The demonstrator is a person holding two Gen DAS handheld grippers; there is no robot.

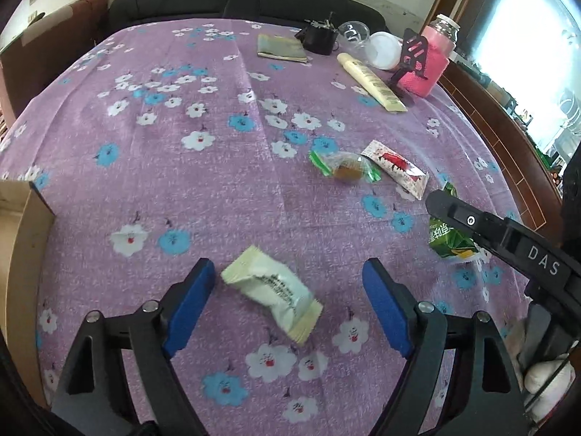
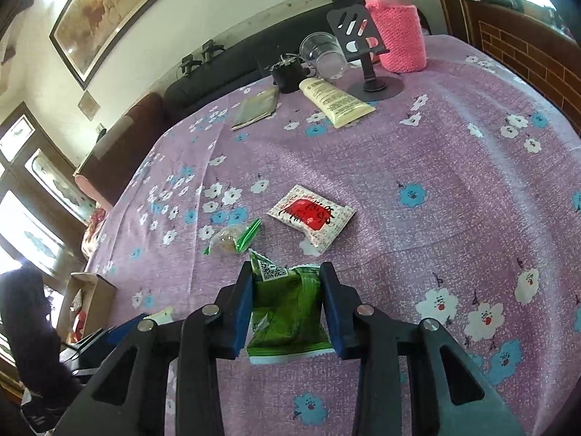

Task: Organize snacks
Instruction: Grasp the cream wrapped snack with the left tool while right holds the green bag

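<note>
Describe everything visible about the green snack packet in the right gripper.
The green snack packet is a small, glossy, crinkled pouch that looks like foil or plastic, green with a white panel bearing a QR code near its top and a pale serrated seal along its bottom edge. It is pinched between the blue pads of the right gripper, one pad on each side, squeezed narrow at the middle. Whether it is lifted off the purple floral tablecloth cannot be told. In the left wrist view the gripper partly hides it.

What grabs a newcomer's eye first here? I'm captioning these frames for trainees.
The right gripper is clamped on a green snack packet just above the flowered purple tablecloth. The left gripper hangs open around a pale wrapped snack. A pink knit-sleeved bottle stands at the far edge.
</note>
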